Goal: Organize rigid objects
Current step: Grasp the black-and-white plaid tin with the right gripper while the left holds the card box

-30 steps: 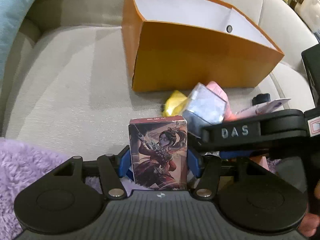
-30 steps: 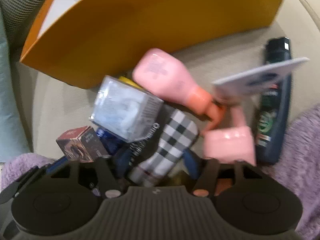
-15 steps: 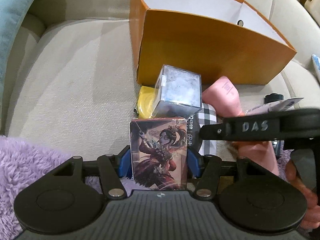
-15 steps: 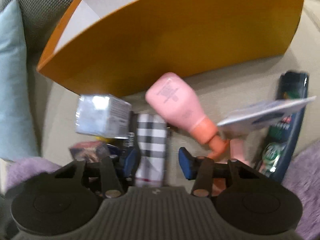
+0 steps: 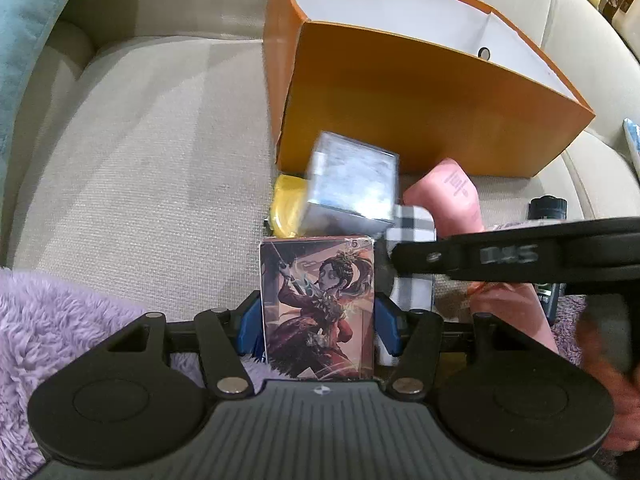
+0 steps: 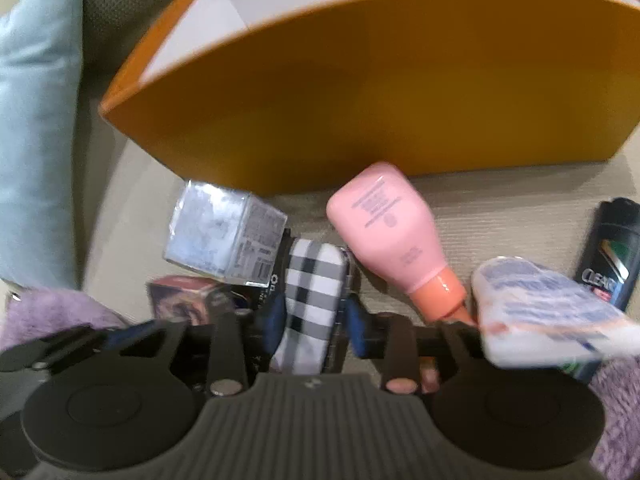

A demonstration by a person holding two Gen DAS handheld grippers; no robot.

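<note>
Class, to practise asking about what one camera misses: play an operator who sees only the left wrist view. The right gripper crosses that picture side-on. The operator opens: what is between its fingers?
Observer: The right gripper has the checked case between its pads; its jaws are closing on it.
Operator: The pink bottle's near end is hidden from me. What is there?
Observer: The pink bottle ends in an orange cap, beside the case.
Operator: And the dark bottle at my right?
Observer: The dark bottle carries white lettering that begins CLEA.
</note>
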